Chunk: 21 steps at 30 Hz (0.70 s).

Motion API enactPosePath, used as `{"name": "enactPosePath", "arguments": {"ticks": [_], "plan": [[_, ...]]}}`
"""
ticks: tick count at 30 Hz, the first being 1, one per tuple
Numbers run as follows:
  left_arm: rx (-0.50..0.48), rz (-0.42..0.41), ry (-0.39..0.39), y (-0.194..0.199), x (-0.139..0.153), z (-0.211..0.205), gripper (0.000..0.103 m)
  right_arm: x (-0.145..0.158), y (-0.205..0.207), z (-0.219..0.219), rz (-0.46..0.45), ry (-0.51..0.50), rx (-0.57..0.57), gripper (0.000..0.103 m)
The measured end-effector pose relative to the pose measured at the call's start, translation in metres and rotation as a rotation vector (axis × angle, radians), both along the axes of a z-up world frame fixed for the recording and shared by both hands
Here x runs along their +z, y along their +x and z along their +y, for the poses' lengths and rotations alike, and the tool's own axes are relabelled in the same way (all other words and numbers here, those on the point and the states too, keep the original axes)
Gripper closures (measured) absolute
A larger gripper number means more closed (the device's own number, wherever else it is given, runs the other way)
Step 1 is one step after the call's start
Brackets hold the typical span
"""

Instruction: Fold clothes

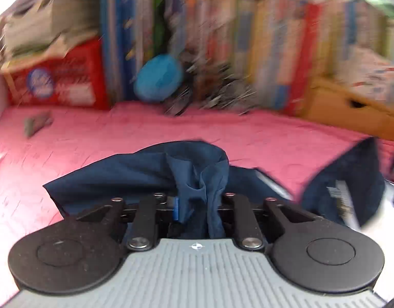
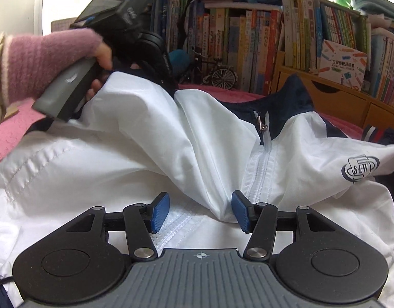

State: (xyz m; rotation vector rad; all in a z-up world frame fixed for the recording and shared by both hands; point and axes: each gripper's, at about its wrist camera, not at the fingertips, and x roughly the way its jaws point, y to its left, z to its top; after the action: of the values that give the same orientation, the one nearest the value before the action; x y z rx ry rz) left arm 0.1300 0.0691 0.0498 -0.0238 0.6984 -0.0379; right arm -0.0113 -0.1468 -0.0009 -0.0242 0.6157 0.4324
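A white jacket [image 2: 114, 169] with a navy collar [image 2: 294, 95], a front zip [image 2: 263, 154] and a round chest logo [image 2: 360, 170] lies rumpled on the pink bedspread [image 2: 7, 138]. My right gripper [image 2: 200, 211] hovers low over its front, open; a raised fold of white cloth lies between the blue pads [image 2: 161, 210], close to the right one. My left gripper [image 1: 199, 208] is shut on a bunch of the jacket's navy cloth [image 1: 135, 172], which hides its fingertips. In the right wrist view a hand in a pink sleeve [image 2: 50, 61] holds that left gripper [image 2: 168, 77] at the jacket's far left edge.
A bookshelf [image 2: 248, 41] packed with books runs along the back, with wooden drawers [image 2: 333, 100] at the right. A toy bicycle [image 2: 220, 74] and a blue plush [image 1: 158, 77] stand by the shelf. A red box [image 1: 61, 77] sits at the back left.
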Motion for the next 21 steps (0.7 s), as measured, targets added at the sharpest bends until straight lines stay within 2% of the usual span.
{"name": "enactPosePath", "arguments": {"ticks": [2,4,5,6,9,11,13,15,16,18,21], "plan": [[-0.243,-0.054,0.024,-0.039,0.009,-0.012,0.084,-0.004,0.005,-0.044,0.036,0.284,-0.103,0.050],[-0.381,-0.042,0.075,-0.075,0.008,-0.024,0.083,-0.009,0.007,-0.088,0.059,0.567,-0.210,0.052],[-0.440,-0.036,0.105,-0.093,0.006,-0.028,0.083,-0.012,0.005,-0.107,0.049,0.670,-0.271,0.051],[-0.492,-0.029,0.129,-0.109,0.003,-0.030,0.082,-0.013,0.002,-0.119,0.032,0.720,-0.325,0.048],[-0.605,-0.017,0.208,-0.152,-0.009,-0.038,0.080,-0.014,0.004,-0.129,0.028,0.752,-0.374,0.041],[-0.631,-0.015,0.259,-0.172,-0.014,-0.039,0.078,-0.011,0.005,-0.121,0.025,0.698,-0.366,0.038],[-0.628,-0.010,0.283,-0.186,-0.016,-0.037,0.073,-0.008,0.006,-0.108,0.006,0.622,-0.347,0.030],[-0.593,-0.003,0.209,-0.191,-0.002,-0.025,0.062,-0.006,0.008,-0.097,0.004,0.560,-0.328,0.026],[-0.570,-0.006,0.147,-0.191,0.008,-0.017,0.058,-0.006,0.009,-0.093,0.015,0.535,-0.322,0.025],[-0.517,-0.035,-0.012,-0.188,0.037,0.002,0.039,-0.005,0.010,-0.089,0.033,0.507,-0.316,0.025],[-0.424,-0.111,-0.168,-0.175,0.078,0.022,0.029,-0.006,0.011,-0.085,0.049,0.487,-0.308,0.025]]}}
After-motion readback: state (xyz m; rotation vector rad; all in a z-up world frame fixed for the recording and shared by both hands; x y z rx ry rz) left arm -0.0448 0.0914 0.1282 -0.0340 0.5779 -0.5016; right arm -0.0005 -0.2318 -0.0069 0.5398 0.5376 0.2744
